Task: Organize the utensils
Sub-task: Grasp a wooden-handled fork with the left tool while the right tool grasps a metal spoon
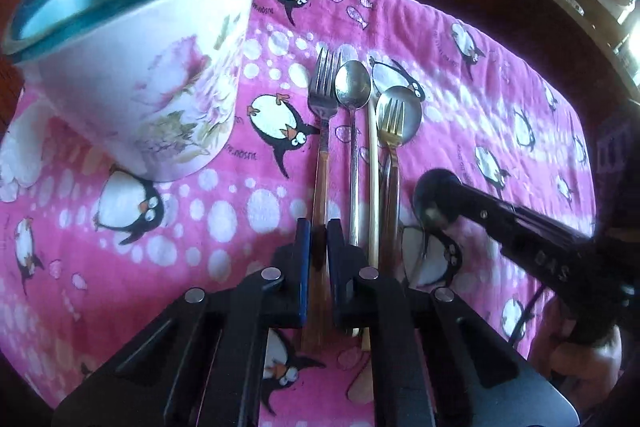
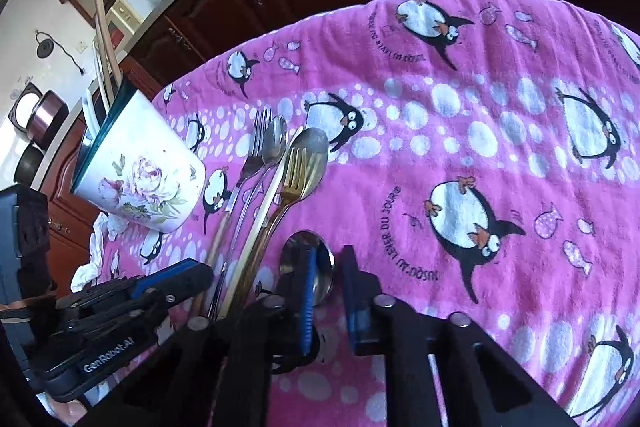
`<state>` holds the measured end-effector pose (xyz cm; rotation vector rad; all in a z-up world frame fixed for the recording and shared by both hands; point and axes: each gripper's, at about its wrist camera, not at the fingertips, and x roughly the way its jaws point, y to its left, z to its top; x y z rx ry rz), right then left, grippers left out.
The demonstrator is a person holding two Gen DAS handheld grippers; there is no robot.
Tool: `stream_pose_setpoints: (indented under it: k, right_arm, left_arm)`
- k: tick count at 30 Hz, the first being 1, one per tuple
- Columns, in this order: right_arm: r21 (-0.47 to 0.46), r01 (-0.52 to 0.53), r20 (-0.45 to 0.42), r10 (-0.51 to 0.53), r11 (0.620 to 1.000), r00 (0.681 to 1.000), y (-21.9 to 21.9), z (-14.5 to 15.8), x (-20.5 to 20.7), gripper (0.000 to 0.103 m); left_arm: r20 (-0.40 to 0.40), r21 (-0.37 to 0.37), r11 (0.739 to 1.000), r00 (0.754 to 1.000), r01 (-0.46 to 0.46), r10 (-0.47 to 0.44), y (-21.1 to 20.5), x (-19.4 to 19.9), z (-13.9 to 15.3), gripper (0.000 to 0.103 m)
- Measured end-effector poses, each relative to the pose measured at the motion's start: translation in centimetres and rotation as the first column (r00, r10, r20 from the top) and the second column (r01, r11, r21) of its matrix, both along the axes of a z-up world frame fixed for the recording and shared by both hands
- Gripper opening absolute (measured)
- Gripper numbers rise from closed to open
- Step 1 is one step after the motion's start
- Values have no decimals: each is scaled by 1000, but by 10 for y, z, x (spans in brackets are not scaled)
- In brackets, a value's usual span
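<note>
The left gripper point(image 1: 318, 233) is clenched on the fork point(image 1: 325, 99) handle; lift straight, then tip it into the cup point(image 1: 132, 67) ahead-left. The right gripper point(image 2: 326, 267) is released, straddling a spoon point(image 2: 306, 267).

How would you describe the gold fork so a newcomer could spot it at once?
On the pink penguin cloth, right of the floral cup, lies a row of cutlery. The gold fork is at its right end, tines resting on a large spoon's bowl; it alone has gold tines.
</note>
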<state>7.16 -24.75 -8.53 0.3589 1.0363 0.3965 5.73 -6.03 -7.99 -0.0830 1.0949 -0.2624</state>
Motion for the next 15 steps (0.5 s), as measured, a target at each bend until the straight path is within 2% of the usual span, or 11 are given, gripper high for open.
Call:
stream_pose_setpoints:
  k: [4, 7, 15]
  right_arm:
    - [14, -16, 4, 15, 1000, 1000, -4, 3, -8, 4]
    - [39, -28, -3, 28, 999, 1000, -8, 6, -18, 4]
    - [89, -51, -49, 55, 995, 997, -27, 5, -47, 4]
  left_arm:
    - [-23, -18, 1000, 1000, 0, -1, 16, -26, 6, 7]
    - [-40, -2, 1000, 999, 17, -17, 24, -56, 8, 7]
    - [-102, -18, 997, 991, 79, -80, 25, -122, 9, 7]
